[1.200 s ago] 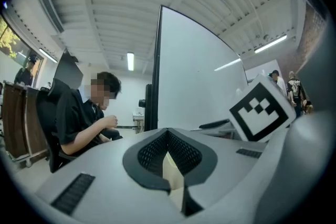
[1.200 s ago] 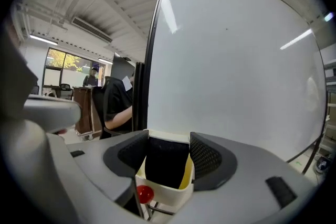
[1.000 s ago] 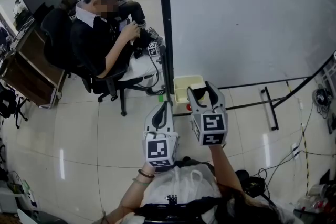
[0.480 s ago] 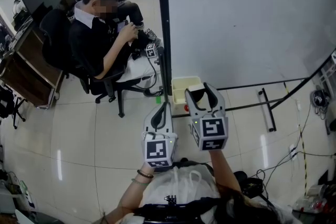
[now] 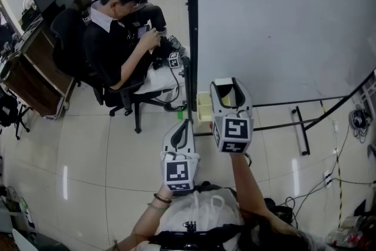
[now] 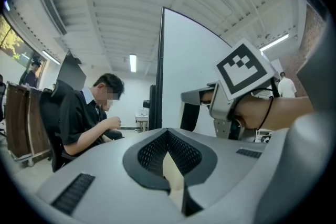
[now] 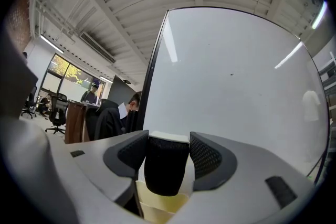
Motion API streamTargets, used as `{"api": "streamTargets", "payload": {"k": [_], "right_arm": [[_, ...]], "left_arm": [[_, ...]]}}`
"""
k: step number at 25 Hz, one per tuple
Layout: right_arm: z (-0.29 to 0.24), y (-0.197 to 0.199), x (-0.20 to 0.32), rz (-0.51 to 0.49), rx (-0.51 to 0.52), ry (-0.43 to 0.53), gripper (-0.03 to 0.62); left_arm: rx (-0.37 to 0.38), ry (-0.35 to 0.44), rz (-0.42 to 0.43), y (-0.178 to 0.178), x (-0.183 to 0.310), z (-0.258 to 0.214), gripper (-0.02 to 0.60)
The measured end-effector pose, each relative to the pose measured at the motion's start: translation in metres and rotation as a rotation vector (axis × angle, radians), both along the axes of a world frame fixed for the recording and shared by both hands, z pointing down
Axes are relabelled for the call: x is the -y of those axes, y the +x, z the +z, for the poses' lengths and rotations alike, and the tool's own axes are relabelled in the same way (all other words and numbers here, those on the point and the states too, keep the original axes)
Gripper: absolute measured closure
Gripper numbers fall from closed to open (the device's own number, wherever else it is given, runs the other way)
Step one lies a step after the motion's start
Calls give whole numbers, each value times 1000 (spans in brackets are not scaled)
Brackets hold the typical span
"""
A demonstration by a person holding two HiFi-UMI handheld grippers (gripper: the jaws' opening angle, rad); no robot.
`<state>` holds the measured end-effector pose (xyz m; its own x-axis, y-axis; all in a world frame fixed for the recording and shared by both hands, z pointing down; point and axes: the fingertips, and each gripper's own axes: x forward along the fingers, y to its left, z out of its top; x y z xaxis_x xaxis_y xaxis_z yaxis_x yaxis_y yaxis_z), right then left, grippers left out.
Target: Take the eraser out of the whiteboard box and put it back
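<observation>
Head view: pale yellow plastic whiteboard box (image 5: 204, 107) half hidden behind right gripper (image 5: 228, 88), centre frame. Right jaws clamped on black felt eraser (image 7: 164, 165), just above box. Left gripper (image 6: 169, 160) jaws together, empty.

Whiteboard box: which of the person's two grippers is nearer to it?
Right. The right gripper holds the eraser just over the whiteboard box; the left gripper, shut and empty, sits back from it, toward the person.

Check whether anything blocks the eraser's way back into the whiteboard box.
Nothing visible does. The right gripper holds the eraser just above the open yellow whiteboard box, with only clear air between them.
</observation>
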<state>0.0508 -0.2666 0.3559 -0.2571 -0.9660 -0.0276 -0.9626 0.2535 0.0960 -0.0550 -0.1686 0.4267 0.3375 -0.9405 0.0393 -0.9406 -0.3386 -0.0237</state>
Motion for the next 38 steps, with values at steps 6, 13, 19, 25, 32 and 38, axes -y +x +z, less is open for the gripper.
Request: {"api": "streamTargets", "payload": {"k": [6, 13, 19, 25, 32, 38], "right_arm": [[28, -13, 17, 9, -48, -36, 333], [31, -13, 7, 4, -45, -66, 333], [85, -10, 27, 20, -130, -196, 332], [100, -9, 27, -6, -71, -241, 327], [43, 4, -11, -53, 20, -104, 372], [53, 9, -60, -41, 29, -123, 433]], "left_arm": [[-2, -11, -39, -11, 3, 3, 580], [-11, -5, -66, -18, 6, 1, 580], [-12, -7, -47, -7, 8, 1, 580], [-7, -11, -51, -7, 10, 1, 580], [-11, -7, -50, -7, 11, -1, 580], [-17, -11, -20, 4, 13, 1, 580]]}}
